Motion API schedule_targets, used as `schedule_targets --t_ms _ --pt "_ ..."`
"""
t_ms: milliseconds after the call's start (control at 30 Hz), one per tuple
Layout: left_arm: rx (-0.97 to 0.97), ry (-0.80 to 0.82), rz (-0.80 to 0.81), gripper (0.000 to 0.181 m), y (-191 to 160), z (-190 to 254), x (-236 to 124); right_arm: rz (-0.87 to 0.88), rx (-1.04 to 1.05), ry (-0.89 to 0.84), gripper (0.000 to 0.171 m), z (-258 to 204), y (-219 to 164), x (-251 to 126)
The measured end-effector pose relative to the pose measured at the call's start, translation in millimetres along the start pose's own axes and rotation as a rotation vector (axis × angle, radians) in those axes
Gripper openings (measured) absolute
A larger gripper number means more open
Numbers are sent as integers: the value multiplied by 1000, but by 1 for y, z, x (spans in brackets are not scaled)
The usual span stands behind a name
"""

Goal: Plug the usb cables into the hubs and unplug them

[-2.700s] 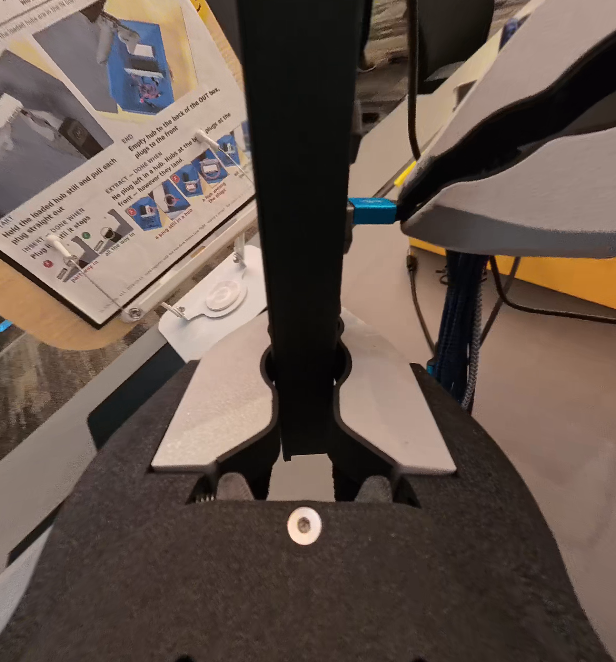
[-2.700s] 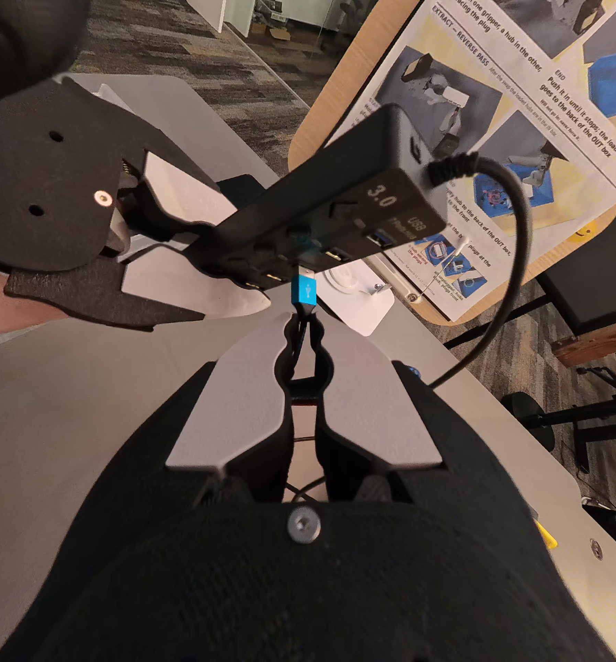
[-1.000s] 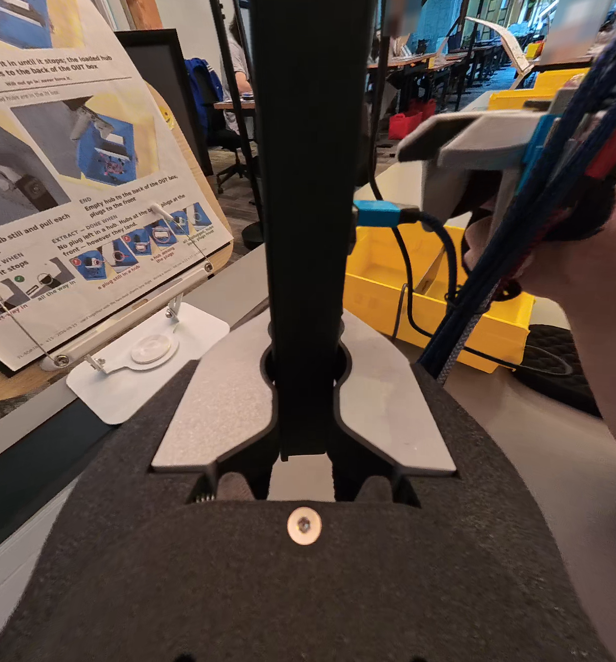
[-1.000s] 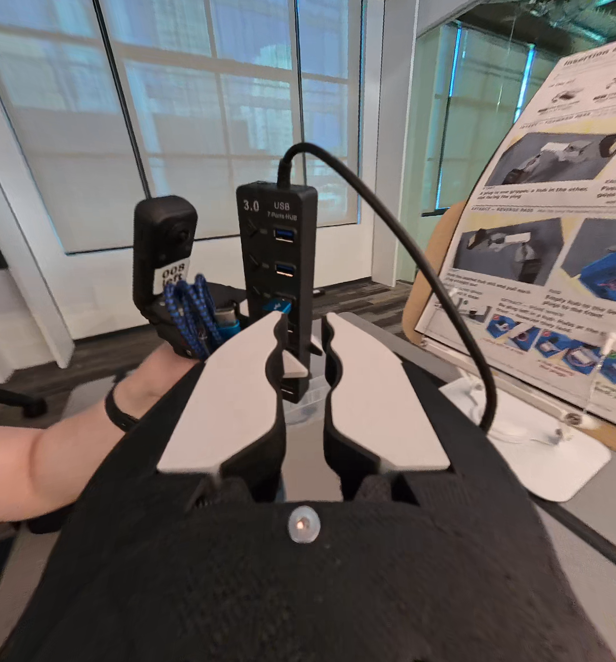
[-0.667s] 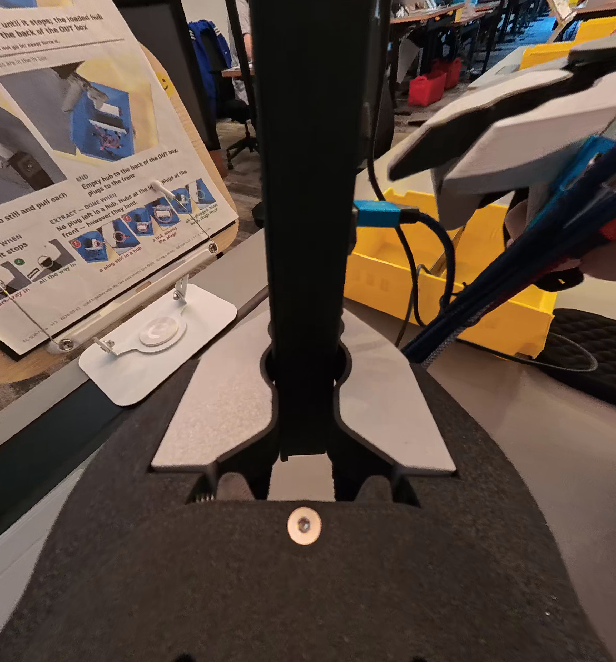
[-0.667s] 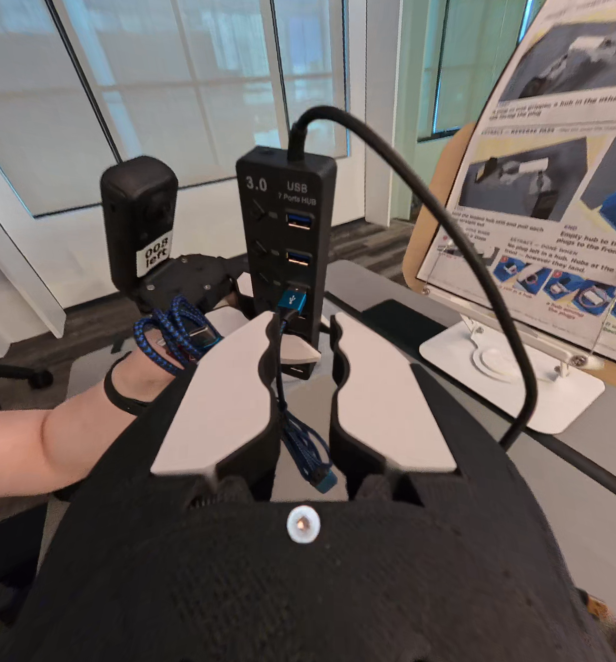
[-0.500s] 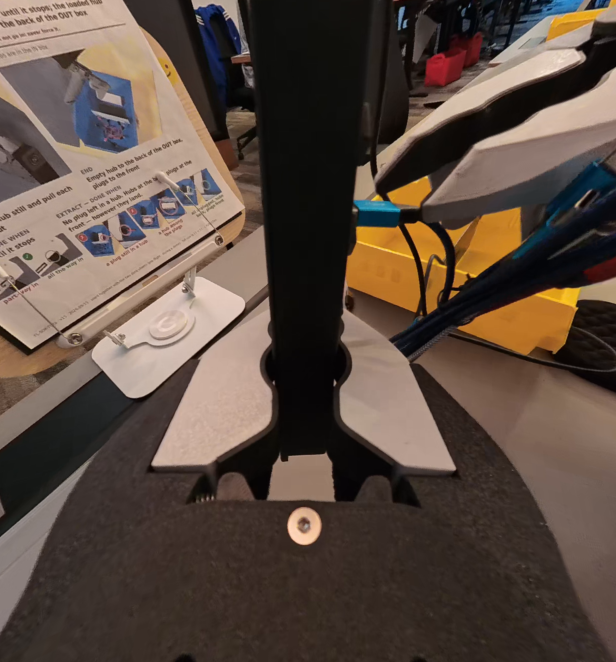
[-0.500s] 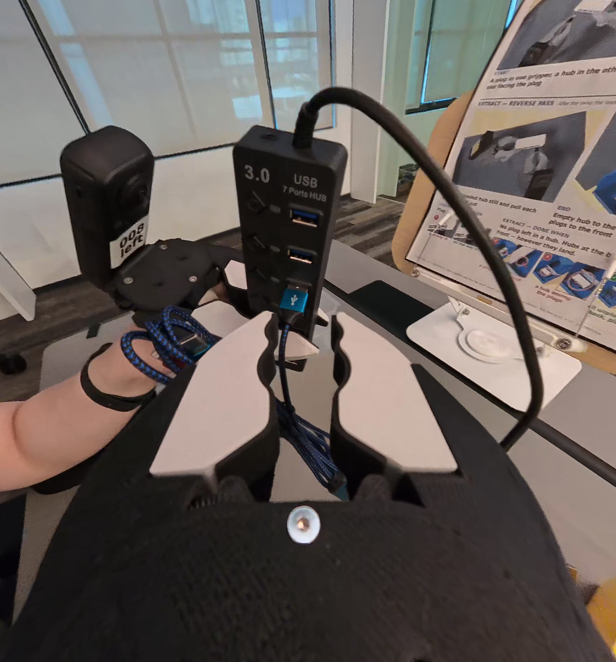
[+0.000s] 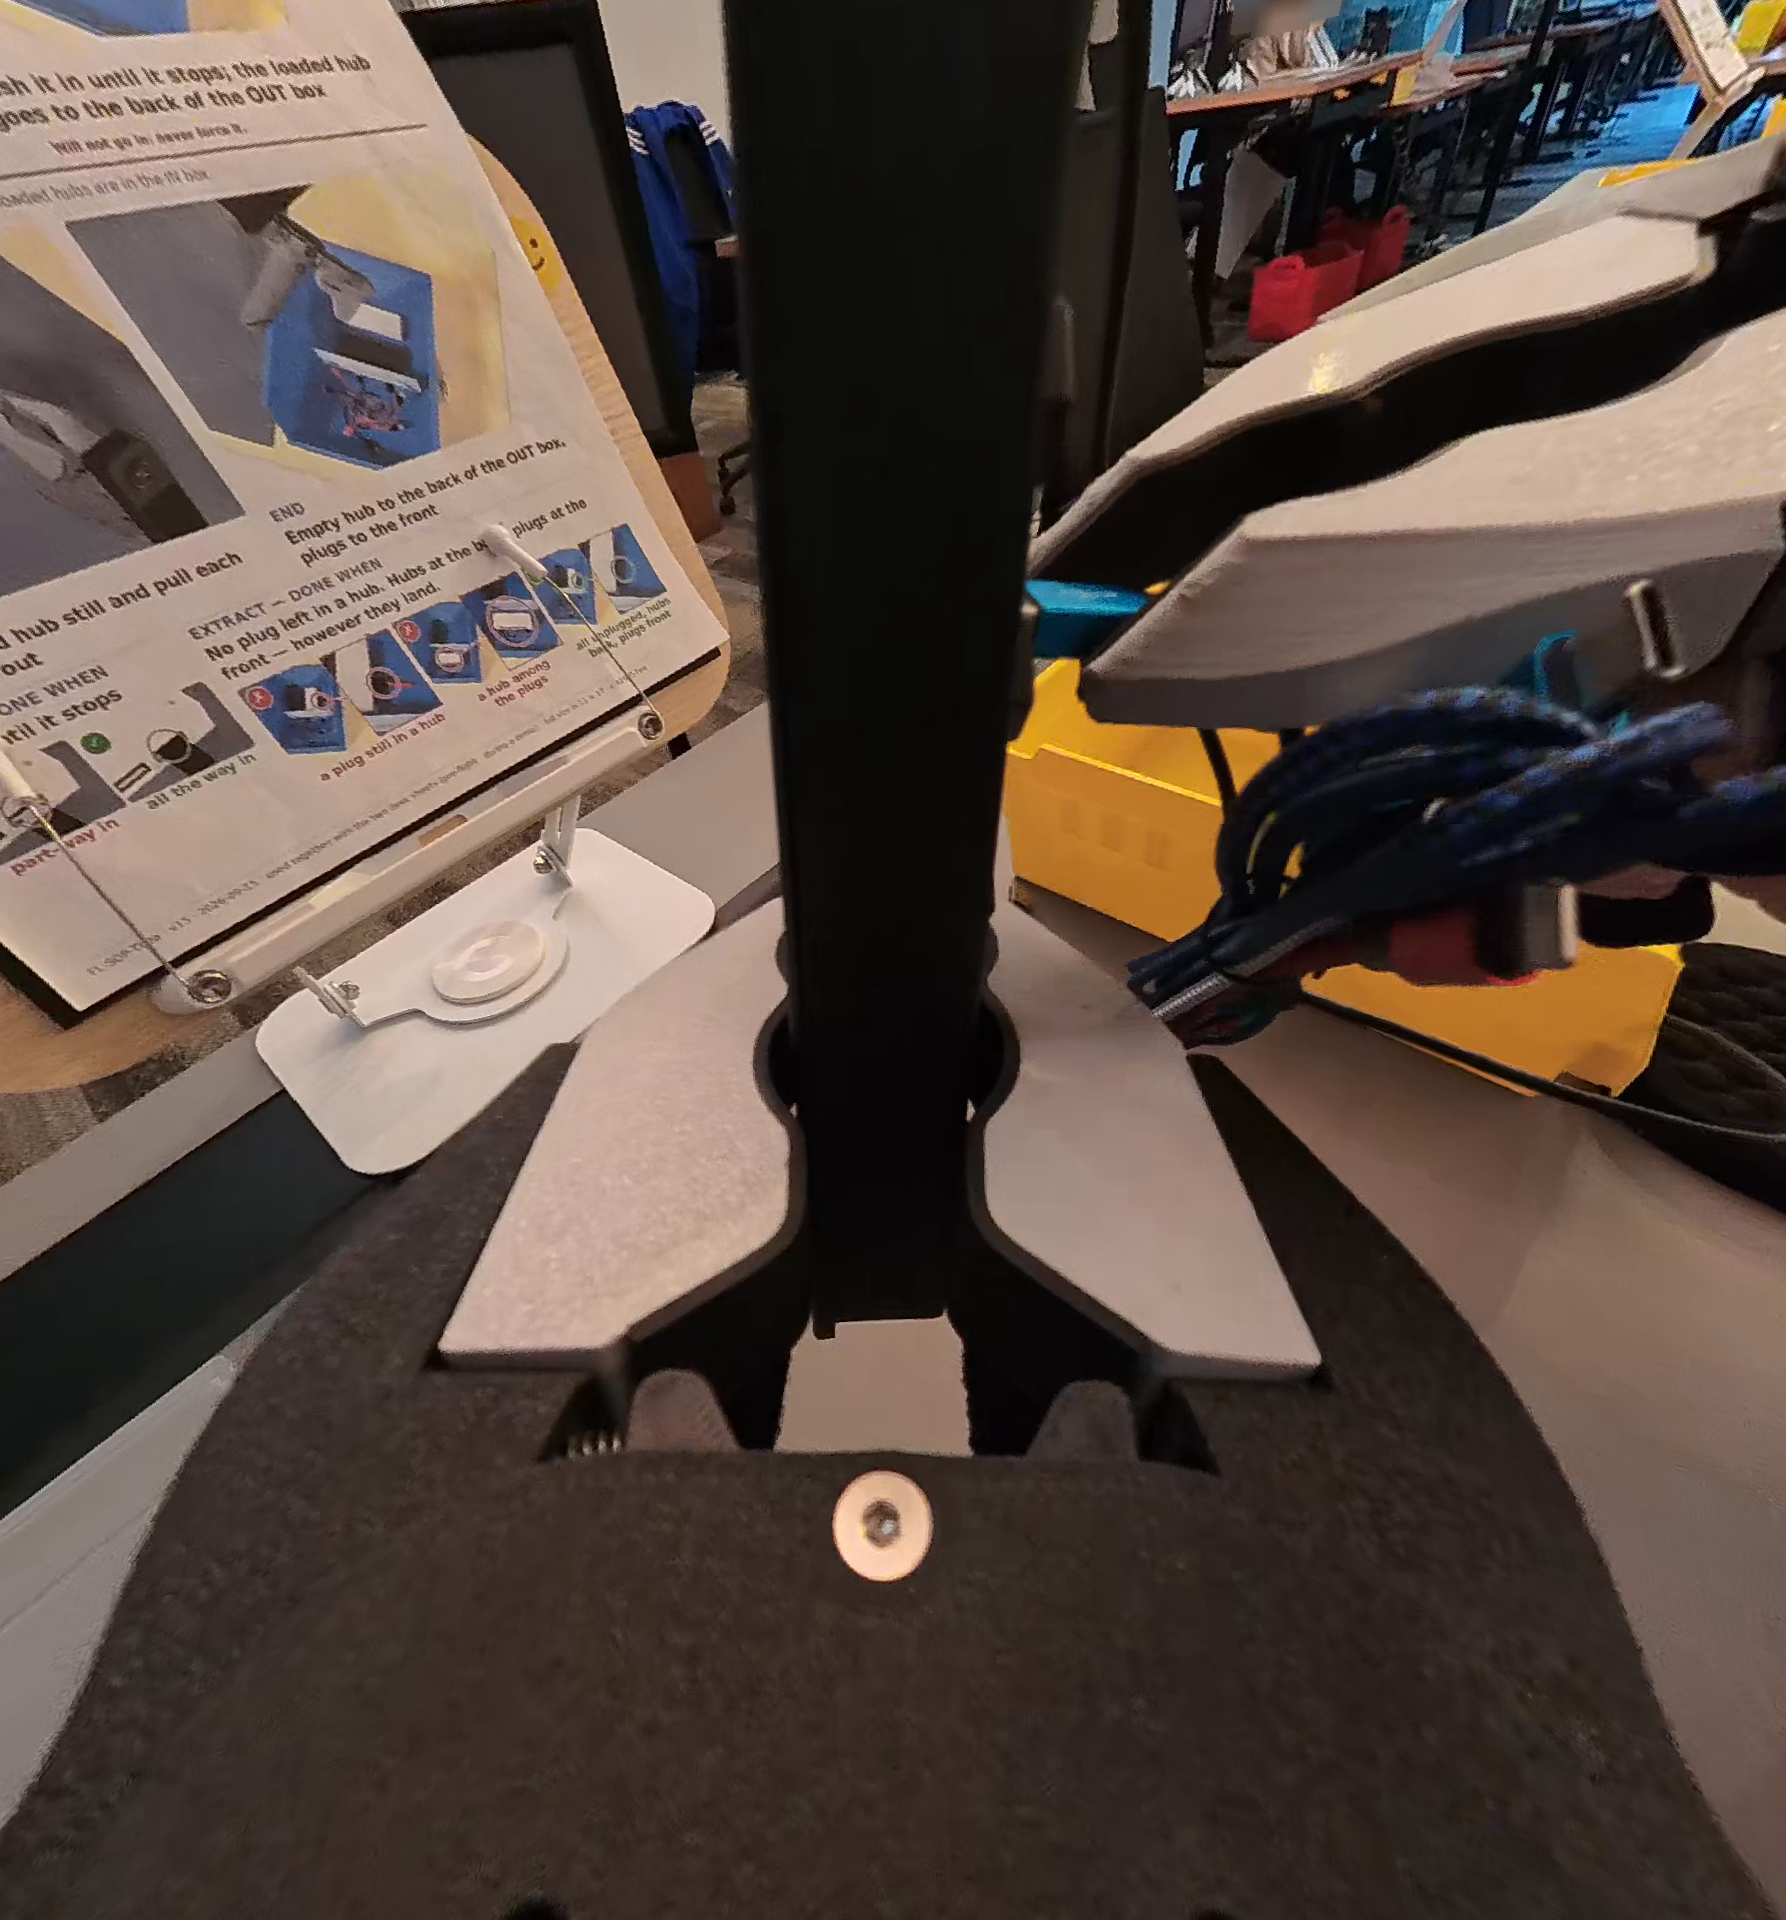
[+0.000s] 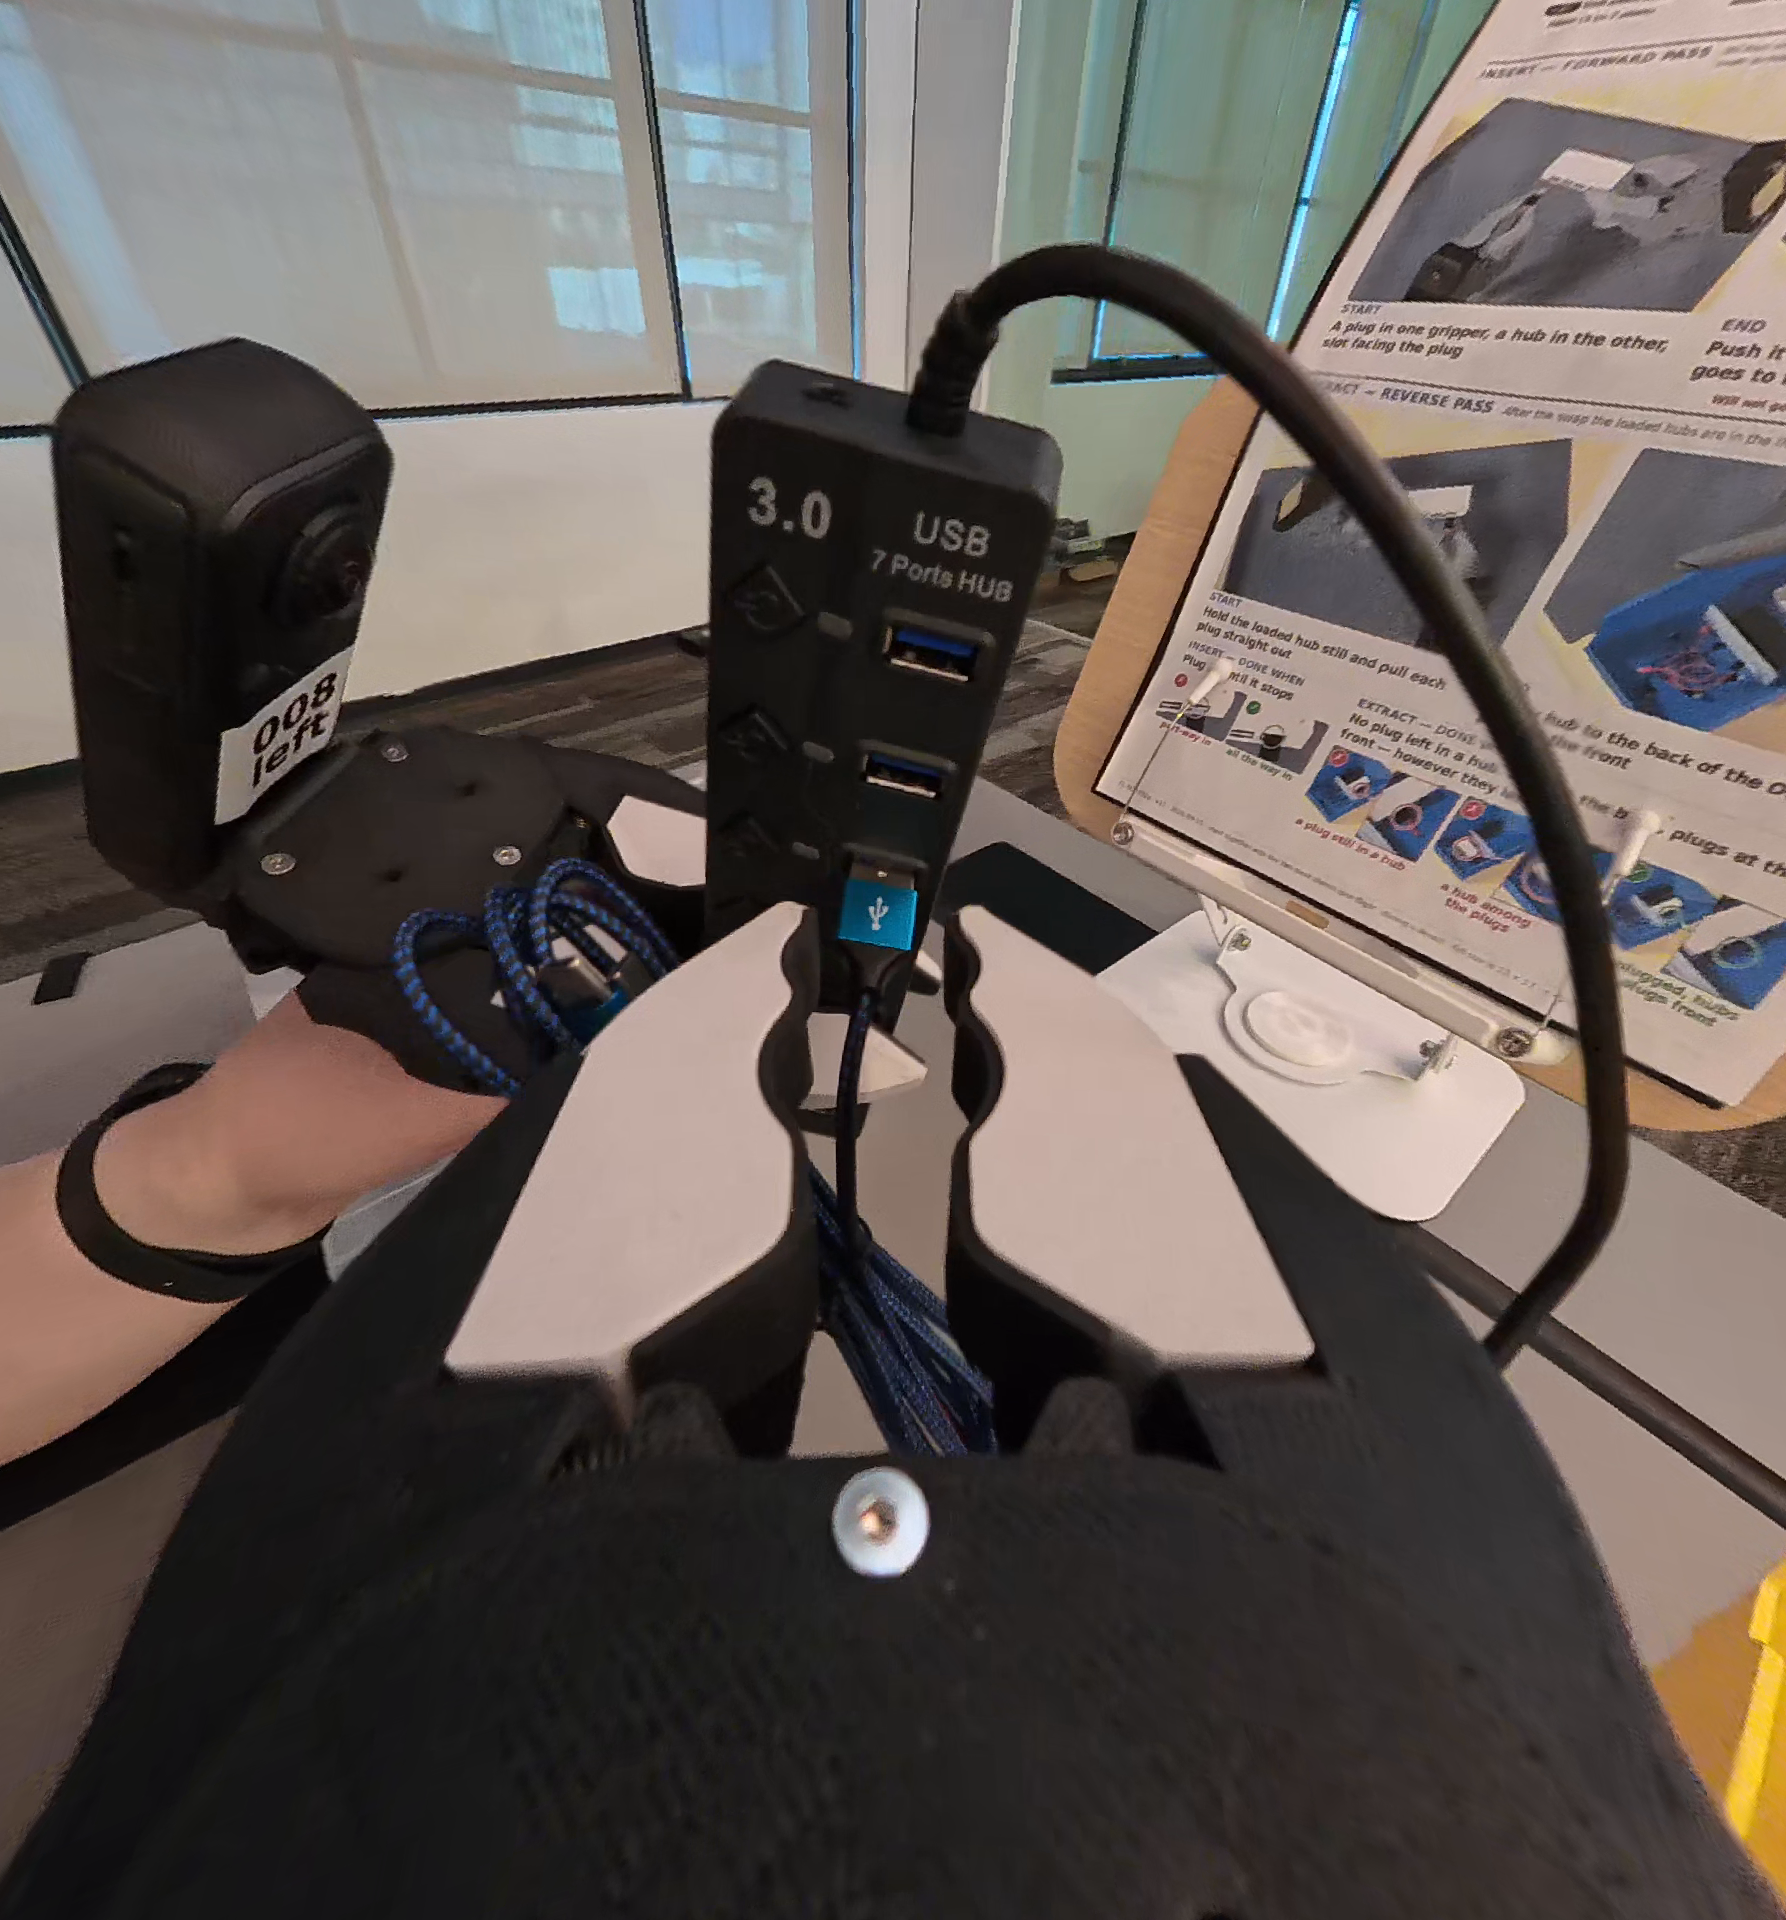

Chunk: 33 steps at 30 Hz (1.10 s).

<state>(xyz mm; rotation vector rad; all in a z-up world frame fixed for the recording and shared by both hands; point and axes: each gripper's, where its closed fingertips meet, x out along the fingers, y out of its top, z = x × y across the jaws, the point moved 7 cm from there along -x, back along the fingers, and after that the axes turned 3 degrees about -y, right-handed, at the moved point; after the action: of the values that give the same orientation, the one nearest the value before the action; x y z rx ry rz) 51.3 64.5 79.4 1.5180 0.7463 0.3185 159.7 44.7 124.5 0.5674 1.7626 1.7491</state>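
My left gripper [image 9: 884, 977] is shut on a black USB hub [image 9: 889, 520] and holds it upright; it also shows in the right wrist view [image 10: 401, 831]. A blue USB plug [image 10: 875, 914] sits in the third port of the hub [image 10: 816, 623]. My right gripper [image 10: 873, 935] is open, with its fingertips on either side of the plug and the blue braided cable [image 10: 853, 1143] running back between the fingers. From the left wrist view the right gripper [image 9: 1388, 540] reaches in from the right, over the plug [image 9: 1076, 608].
A bundle of blue braided cables [image 9: 1440, 831] hangs under the right gripper; more cable loops [image 10: 525, 956] lie by the left hand. A yellow bin [image 9: 1159, 842] and an instruction sheet on a white stand [image 9: 473, 997] are on the grey table. The hub's black lead [image 10: 1440, 582] arcs right. Across from one pair of fingers to the other is roughly 6 cm.
The right gripper has let go of the plug's cable and opened. It drew back, then came forward so its fingertips flank the plug. The left gripper tilted the hub upright.
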Motion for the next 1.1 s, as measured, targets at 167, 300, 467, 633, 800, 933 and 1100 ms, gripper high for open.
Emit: schedule_targets --t_ms 167,300,467,633,800,933,1100 --pt "-17 3 16 25 0 -3 -1 12 -26 -24 19 -2 0 3" --pt "-20 13 26 25 1 -4 -2 39 -12 -16 17 -4 1 5" --pt "-34 17 36 25 0 -7 -3 63 -8 -29 16 -5 0 8" --pt "-56 7 54 25 2 -9 -5 130 -15 -53 15 -9 1 12" --pt "-61 12 66 25 3 -12 -7 194 -21 -74 15 -12 1 16" --pt "-57 18 83 24 4 -13 -9 249 4 -70 15 -14 0 17" --pt "-59 18 80 25 4 -14 -9 264 26 -70 15 -14 -1 19"
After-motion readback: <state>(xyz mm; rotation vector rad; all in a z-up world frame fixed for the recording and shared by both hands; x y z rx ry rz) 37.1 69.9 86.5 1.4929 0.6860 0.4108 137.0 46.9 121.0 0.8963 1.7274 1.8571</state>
